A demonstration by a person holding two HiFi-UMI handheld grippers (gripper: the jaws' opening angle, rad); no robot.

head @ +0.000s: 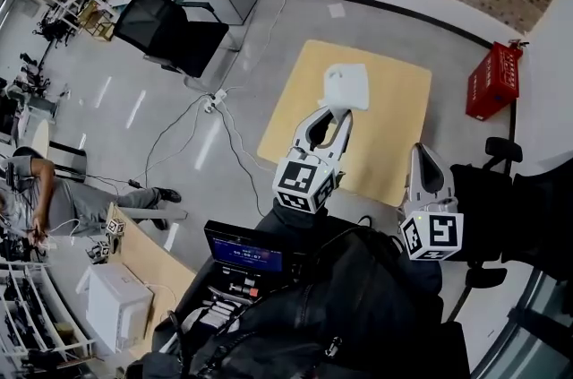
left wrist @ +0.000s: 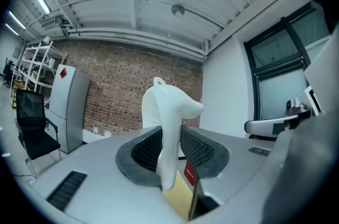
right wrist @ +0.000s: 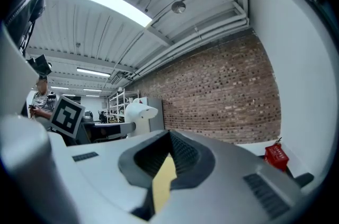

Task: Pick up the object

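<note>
The object is a white moulded plastic piece (head: 346,86) with a small loop on top, held up over the yellow table (head: 394,99). My left gripper (head: 338,114) is shut on it. In the left gripper view the white piece (left wrist: 168,112) stands upright between the dark ribbed pads (left wrist: 198,149) of the left gripper (left wrist: 170,132), and both press on its lower part. My right gripper (head: 421,150) hangs to the right, near the table's front edge, apart from the object. The right gripper (right wrist: 170,135) has its tips together with nothing between them. From there the white piece (right wrist: 139,112) shows at the left.
A red box (head: 493,81) stands on the floor right of the table. A black office chair (head: 170,28) is at the back left, with cables (head: 192,122) across the floor. An open case with a screen (head: 243,256) sits close below. A seated person (head: 63,202) is at the far left.
</note>
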